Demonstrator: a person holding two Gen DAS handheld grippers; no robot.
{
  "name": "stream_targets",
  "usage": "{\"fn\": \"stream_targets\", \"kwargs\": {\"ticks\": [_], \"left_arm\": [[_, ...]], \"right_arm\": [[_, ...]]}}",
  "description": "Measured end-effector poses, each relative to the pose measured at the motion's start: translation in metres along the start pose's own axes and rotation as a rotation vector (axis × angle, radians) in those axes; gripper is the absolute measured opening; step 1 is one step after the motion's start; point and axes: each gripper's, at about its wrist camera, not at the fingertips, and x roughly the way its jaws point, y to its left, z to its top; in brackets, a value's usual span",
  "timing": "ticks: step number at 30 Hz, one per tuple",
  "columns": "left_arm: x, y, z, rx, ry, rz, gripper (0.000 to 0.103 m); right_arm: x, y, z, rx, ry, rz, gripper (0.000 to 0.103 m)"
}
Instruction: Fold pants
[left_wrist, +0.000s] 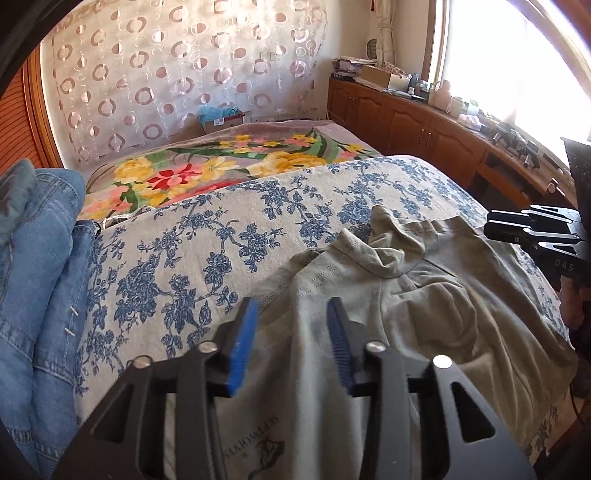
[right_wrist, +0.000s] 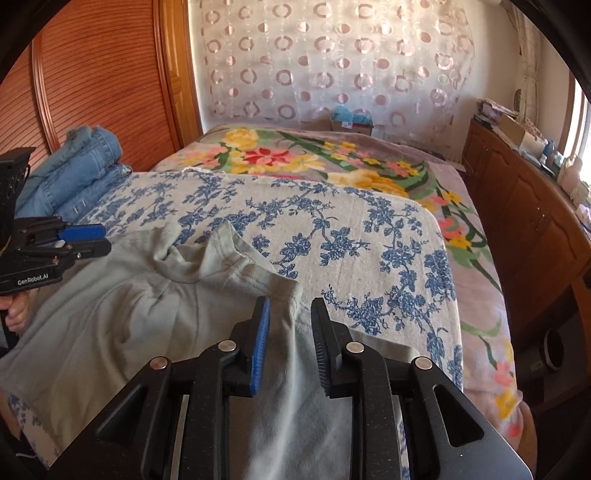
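Note:
Grey-green pants lie crumpled on the blue-flowered bed cover, their hem ends rumpled toward the far side. My left gripper hovers over the pants' left edge, its jaws apart with only loose cloth beneath them. In the right wrist view the pants spread to the left, and my right gripper stands open over their right edge, pads clear of the fabric. The right gripper also shows at the right rim of the left wrist view, and the left gripper at the left rim of the right wrist view.
A stack of folded blue jeans sits at the bed's left side by a wooden panel. A bright flowered blanket covers the far bed. A cluttered wooden cabinet runs along the right under the window.

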Motion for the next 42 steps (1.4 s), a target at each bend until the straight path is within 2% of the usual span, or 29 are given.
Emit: {"fn": "stream_targets", "kwargs": {"ticks": [2,7,9,18,31,42], "left_arm": [[-0.006,-0.002,-0.003,0.003,-0.005,-0.001,0.041],[-0.021,-0.005,-0.014,-0.002,-0.022,-0.009,0.063],[-0.027,-0.007,-0.018,-0.007,-0.034,-0.013,0.067],[-0.051,-0.017,-0.037,-0.004,-0.047,0.002,0.068],[-0.089,-0.032,-0.072,-0.02,-0.083,-0.002,0.068],[-0.102,-0.033,-0.114,-0.048,-0.059,0.021,0.068]], "right_arm": [[-0.008,0.002,-0.004,0.005,-0.007,0.009,0.025],[-0.024,0.011,-0.018,0.02,-0.015,0.013,0.03],[-0.029,0.014,-0.024,0.024,-0.016,0.011,0.031],[-0.05,0.023,-0.047,0.044,-0.028,-0.007,0.041],[-0.079,0.027,-0.093,0.094,-0.022,-0.043,0.042],[-0.11,0.025,-0.135,0.143,-0.015,-0.075,0.042]]}}
